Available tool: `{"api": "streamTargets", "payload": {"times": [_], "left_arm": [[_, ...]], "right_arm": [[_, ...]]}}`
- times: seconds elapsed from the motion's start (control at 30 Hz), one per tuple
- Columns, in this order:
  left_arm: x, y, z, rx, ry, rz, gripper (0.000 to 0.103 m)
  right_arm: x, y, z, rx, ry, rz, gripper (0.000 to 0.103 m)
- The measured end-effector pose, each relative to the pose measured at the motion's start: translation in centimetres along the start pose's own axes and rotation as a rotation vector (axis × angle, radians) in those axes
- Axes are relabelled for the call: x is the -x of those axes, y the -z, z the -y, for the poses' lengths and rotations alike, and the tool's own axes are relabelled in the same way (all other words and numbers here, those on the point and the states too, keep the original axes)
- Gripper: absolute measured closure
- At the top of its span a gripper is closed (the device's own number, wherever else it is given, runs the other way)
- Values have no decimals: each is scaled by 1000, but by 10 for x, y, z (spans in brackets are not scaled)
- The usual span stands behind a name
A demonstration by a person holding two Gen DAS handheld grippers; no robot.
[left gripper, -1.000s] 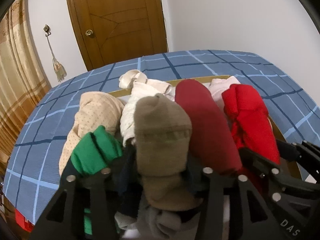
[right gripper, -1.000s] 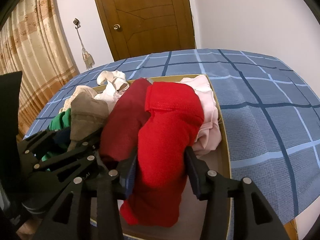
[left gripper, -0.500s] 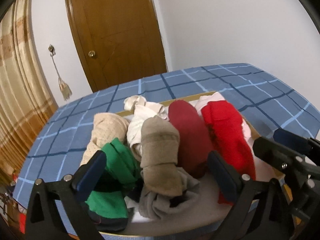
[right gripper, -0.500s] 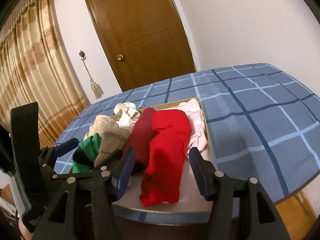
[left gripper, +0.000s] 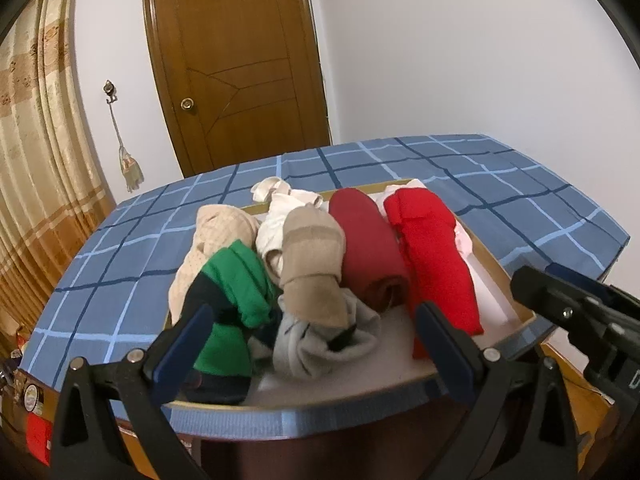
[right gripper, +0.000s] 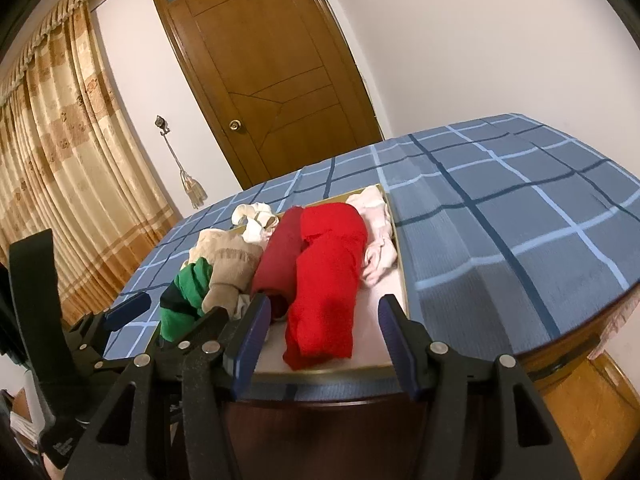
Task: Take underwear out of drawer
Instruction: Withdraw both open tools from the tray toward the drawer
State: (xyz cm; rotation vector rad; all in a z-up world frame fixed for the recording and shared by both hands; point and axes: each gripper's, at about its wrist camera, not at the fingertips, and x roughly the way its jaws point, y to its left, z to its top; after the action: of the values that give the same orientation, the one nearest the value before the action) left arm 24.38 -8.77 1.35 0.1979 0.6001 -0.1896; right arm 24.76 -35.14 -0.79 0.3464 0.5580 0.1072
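Both claws (left gripper: 316,336) short of underwear (left gripper: 432,256)

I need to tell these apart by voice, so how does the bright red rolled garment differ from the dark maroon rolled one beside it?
The bright red rolled garment is vivid and reaches nearer the drawer's front edge; the dark maroon rolled garment is duller and stops shorter. The red one looks lumpier, the maroon smoother. Both lie lengthwise, side by side, in the drawer.

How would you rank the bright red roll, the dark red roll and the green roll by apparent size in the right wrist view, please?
1. bright red roll, clearly largest
2. dark red roll
3. green roll, partly hidden behind the left gripper, so this rank is uncertain
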Motion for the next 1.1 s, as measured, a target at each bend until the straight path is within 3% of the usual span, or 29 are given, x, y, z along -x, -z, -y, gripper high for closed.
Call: {"api": "streamTargets", "payload": {"times": [0.57,0.9,0.97,1.1], "left_arm": [[21,37,-9,7,-27,-32,1],[29,81,-15,16,-3,-96,1],[29,91,-19,26,8,-107,1],[25,110,-32,77,8,-145,1]], "right_arm": [[24,41,18,-11,3,-29,44],[44,80,51,27,77,-78,44],[45,87,57,47,96,-92,44],[39,103,57,182,126,-144,56]]}}
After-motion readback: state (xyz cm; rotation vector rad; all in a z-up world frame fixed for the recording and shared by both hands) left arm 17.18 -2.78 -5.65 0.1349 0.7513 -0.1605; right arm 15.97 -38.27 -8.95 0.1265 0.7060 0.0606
